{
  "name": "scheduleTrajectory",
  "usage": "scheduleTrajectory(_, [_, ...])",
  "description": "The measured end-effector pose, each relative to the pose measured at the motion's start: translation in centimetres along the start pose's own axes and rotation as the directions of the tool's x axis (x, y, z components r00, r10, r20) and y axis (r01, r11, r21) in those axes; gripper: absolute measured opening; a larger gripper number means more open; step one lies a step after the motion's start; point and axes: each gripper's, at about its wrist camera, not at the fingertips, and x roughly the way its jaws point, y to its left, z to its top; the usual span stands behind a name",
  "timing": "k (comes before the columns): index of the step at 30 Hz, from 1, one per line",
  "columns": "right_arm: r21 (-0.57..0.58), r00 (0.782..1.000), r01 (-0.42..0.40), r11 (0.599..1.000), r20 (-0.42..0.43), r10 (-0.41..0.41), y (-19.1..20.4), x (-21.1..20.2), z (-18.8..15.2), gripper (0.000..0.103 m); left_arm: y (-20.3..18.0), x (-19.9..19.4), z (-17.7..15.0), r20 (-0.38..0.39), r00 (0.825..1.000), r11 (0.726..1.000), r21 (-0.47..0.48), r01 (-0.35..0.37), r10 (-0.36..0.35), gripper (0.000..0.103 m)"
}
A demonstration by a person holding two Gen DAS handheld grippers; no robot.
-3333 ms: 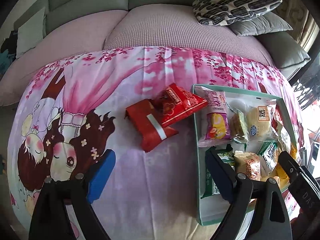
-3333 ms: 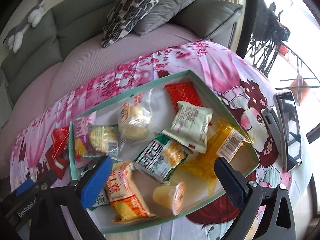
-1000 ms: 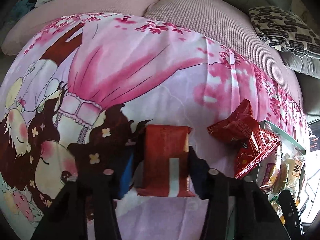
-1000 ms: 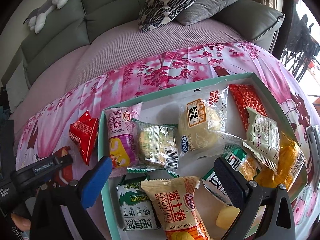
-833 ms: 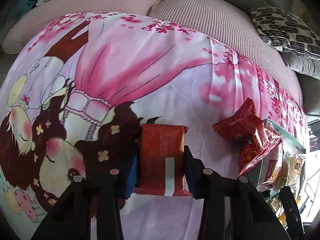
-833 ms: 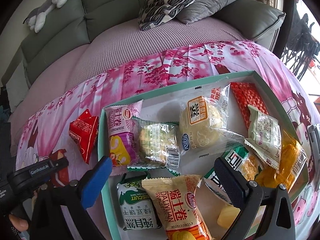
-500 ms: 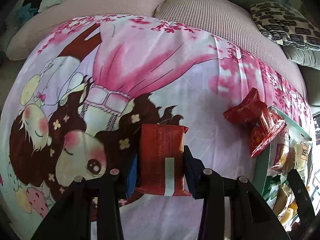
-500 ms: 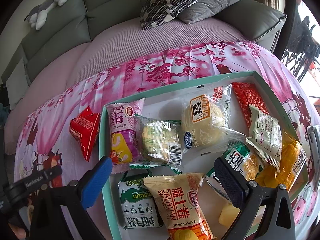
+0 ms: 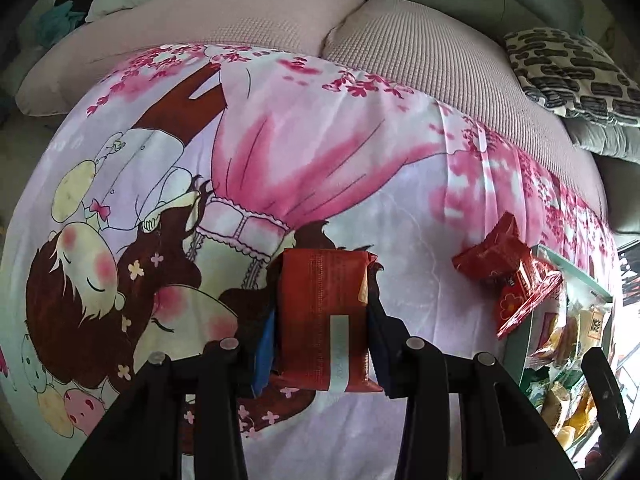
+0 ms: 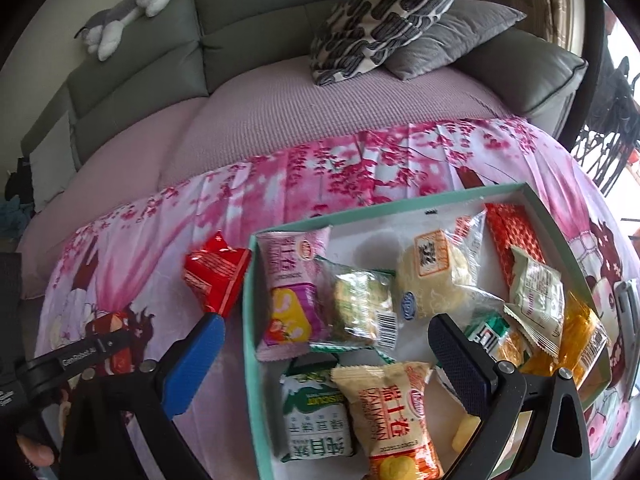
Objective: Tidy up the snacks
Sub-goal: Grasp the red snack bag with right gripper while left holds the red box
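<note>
My left gripper [image 9: 320,320] is shut on a red snack pack with a pale stripe [image 9: 323,320], over the pink cartoon cloth [image 9: 280,152]. Two red snack bags [image 9: 508,272] lie to its right, against the teal tray's rim [image 9: 576,272]. In the right wrist view my right gripper [image 10: 324,344] is open and empty above the teal tray [image 10: 252,280], which holds several snack packs: a pink one [image 10: 292,288], a green biscuit pack [image 10: 316,416], a yellow one [image 10: 392,416]. The red bags [image 10: 216,276] lie left of the tray.
A sofa with a patterned cushion [image 10: 384,16] and a grey pillow [image 10: 452,36] is behind the cloth-covered surface. A plush toy [image 10: 124,8] lies on the sofa back. A phone-like device [image 10: 628,320] lies right of the tray.
My left gripper closed on the red striped pack and carried it left, away from the tray and the other red bags. My right gripper drifted slightly over the tray, still open.
</note>
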Motion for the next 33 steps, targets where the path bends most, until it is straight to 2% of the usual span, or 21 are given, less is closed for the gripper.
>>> scheduleTrajectory(4, [-0.043,1.0,0.015,0.999,0.012,-0.015,1.1,-0.5,1.0,0.103,1.0,-0.7,0.4,0.008,1.0,1.0,-0.019,0.009,-0.009,0.043])
scheduleTrajectory(8, [-0.121,1.0,-0.015,0.993,0.014,0.017,2.8,-0.7,2.1,0.103,1.6,-0.4,1.4,0.009,1.0,0.999,-0.036,0.001,-0.001,0.043])
scheduleTrajectory(12, [-0.201,0.997,-0.076,0.977,-0.048,0.068,5.0,0.2,3.3,0.103,3.0,-0.5,1.7,0.007,1.0,0.998,-0.061,0.005,-0.004,0.043])
scheduleTrajectory(17, [-0.292,0.988,-0.113,0.95,-0.131,0.077,7.9,1.9,4.3,0.102,3.9,-0.4,2.2,0.014,1.0,0.997,-0.073,-0.006,0.007,0.043])
scheduleTrajectory(19, [-0.342,0.984,-0.111,0.933,-0.169,0.055,9.0,3.0,4.4,0.101,4.1,-0.2,2.3,0.01,1.0,0.997,-0.081,0.006,-0.005,0.043])
scheduleTrajectory(23, [-0.408,0.97,-0.089,0.908,-0.243,-0.014,10.3,5.9,4.4,0.09,4.3,0.0,2.4,0.0,1.0,0.996,-0.086,0.019,-0.019,0.043])
scheduleTrajectory(28, [-0.504,0.964,-0.048,0.863,-0.25,-0.092,12.0,7.5,4.8,0.084,4.3,0.2,2.4,-0.004,0.999,0.996,-0.085,0.034,-0.034,0.043])
scheduleTrajectory(29, [-0.525,0.963,-0.047,0.85,-0.25,-0.101,12.4,7.7,4.8,0.079,4.3,0.2,2.4,-0.007,0.999,0.996,-0.086,0.038,-0.038,0.043])
scheduleTrajectory(33, [-0.617,0.952,-0.028,0.786,-0.257,-0.168,14.0,8.9,4.4,0.076,4.3,0.4,2.4,-0.014,0.999,0.995,-0.086,0.042,-0.044,0.043])
